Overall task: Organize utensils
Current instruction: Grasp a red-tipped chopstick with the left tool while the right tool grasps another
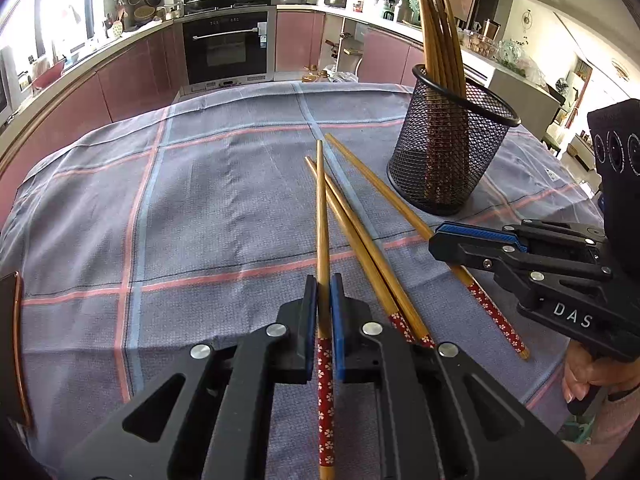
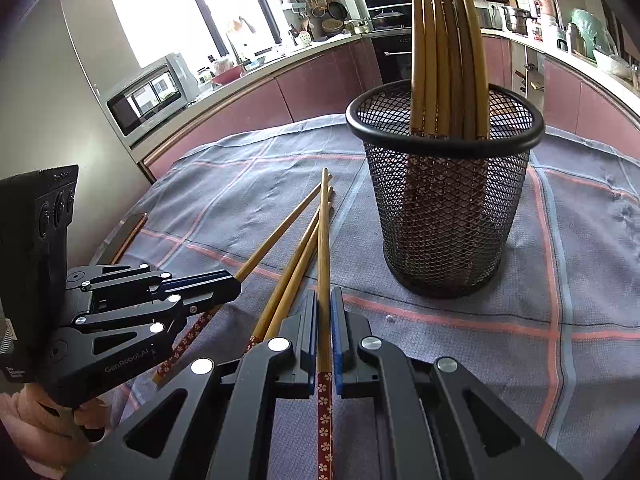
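Four wooden chopsticks with red flowered ends lie fanned on the checked cloth. In the left wrist view my left gripper (image 1: 324,280) is shut on the leftmost chopstick (image 1: 321,208), near its red end. The right gripper (image 1: 434,240) is shut on the rightmost chopstick (image 1: 384,188). Two loose chopsticks (image 1: 360,240) lie crossed between them. In the right wrist view the right gripper (image 2: 324,292) clamps its chopstick (image 2: 323,232), and the left gripper (image 2: 236,284) grips the other (image 2: 280,236). A black mesh cup (image 1: 444,152) (image 2: 444,208) holds several upright chopsticks.
The grey-blue cloth (image 1: 200,200) covers the table, whose far edge faces pink kitchen cabinets and an oven (image 1: 226,52). A microwave (image 2: 148,92) stands off to the left. A brown-rimmed object (image 1: 16,340) sits at the table's left edge. A hand (image 1: 592,376) holds the right gripper.
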Demonstrator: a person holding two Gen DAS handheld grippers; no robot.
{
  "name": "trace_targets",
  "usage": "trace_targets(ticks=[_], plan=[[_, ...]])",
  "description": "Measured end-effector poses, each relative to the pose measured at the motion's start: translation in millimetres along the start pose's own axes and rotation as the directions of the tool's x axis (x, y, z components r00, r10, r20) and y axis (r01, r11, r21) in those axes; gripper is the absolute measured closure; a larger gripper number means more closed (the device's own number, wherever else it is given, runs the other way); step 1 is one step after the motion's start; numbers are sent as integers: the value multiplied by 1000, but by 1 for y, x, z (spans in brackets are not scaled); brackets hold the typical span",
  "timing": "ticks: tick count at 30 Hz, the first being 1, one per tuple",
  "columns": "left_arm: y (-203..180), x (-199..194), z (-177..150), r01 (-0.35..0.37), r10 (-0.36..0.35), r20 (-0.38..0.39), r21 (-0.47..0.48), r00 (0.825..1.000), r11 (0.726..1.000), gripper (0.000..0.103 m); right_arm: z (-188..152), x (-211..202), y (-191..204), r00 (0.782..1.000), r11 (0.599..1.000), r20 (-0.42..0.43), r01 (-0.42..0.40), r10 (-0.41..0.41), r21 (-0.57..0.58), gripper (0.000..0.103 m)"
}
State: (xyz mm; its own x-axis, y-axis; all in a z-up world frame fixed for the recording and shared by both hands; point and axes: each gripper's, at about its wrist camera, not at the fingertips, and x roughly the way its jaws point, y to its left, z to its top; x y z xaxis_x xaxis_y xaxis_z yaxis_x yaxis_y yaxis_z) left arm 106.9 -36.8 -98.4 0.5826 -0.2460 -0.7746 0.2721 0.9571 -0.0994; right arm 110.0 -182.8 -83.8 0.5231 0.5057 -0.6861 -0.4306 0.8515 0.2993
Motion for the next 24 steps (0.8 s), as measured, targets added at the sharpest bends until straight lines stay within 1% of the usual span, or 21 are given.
trace_targets(ticks=[7,10,15,18,20,24], plan=[[-9,-1,-12,46,-45,-31,32,999,998,95,-6,6,13,999,998,-50,-23,20,-53,97],[-10,0,-13,44,-42,-37,47,998,998,95,-6,10,16,997,998,-70,-24,19,-66,97],[-7,7,-6,42,-38,-54,64,998,997,94,-2,18,18,996,996,-94,-6,-2,-86,96],[-6,13,1,57,-53,-65,68,997,996,89,1,25,19,994,996,-108,-1,-10,-94,95],[-6,16,5,66,-61,-71,78,996,995,84,4,28,19,994,996,-110,-3,-7,-93,95],[-5,23,13,71,-63,-81,92,995,993,83,11,34,17,993,996,-117,0,-11,-94,95]])
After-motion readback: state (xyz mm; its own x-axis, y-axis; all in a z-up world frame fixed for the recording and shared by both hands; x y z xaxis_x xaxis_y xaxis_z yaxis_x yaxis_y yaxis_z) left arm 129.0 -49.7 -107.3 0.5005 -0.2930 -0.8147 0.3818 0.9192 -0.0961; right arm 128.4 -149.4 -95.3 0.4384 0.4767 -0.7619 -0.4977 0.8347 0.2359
